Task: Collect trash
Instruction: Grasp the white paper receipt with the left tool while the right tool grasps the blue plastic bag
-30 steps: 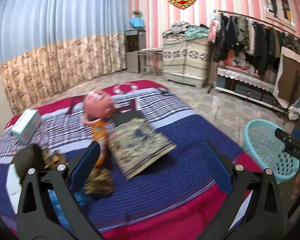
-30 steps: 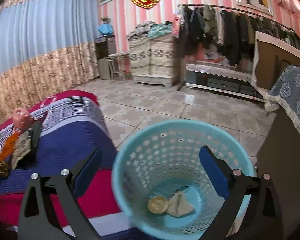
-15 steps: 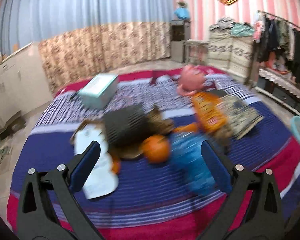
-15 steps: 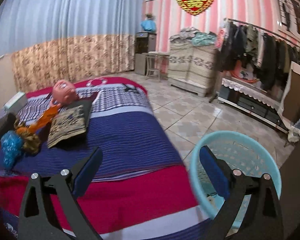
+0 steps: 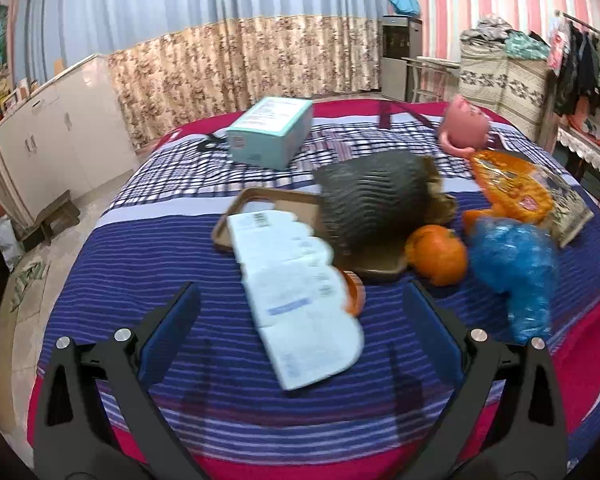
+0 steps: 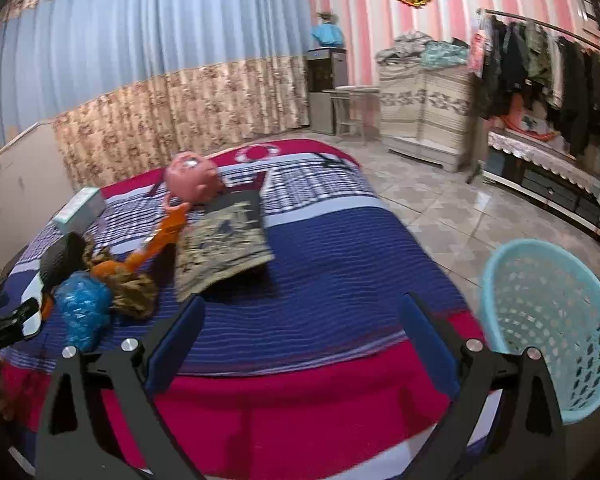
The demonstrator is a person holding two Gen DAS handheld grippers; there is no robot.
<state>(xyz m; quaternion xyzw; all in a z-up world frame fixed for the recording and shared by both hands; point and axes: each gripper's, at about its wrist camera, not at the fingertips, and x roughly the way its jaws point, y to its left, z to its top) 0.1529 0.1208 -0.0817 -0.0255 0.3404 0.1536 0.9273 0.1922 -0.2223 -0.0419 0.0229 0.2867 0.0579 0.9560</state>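
Trash lies on the striped bed: a white paper wrapper [image 5: 296, 296], orange peel [image 5: 436, 254], a crumpled blue plastic bag [image 5: 514, 268], an orange snack packet [image 5: 512, 188] and a dark ribbed bag [image 5: 372, 200] on a brown tray [image 5: 268, 204]. My left gripper [image 5: 300, 332] is open and empty, just in front of the wrapper. My right gripper [image 6: 302, 338] is open and empty above the bed's near edge. The light blue basket [image 6: 548, 312] stands on the floor at the right. The blue bag [image 6: 82, 304] also shows in the right wrist view.
A teal box [image 5: 270, 132], a pink toy head [image 5: 464, 128] and a patterned book [image 6: 220, 248] lie on the bed. White cabinets [image 5: 40, 136] stand at the left. A clothes rack [image 6: 540, 72] and tiled floor [image 6: 440, 208] are at the right.
Both grippers swung left, away from the basket and toward the bed. The left view now faces the pile of trash close up. Both stayed open and empty.
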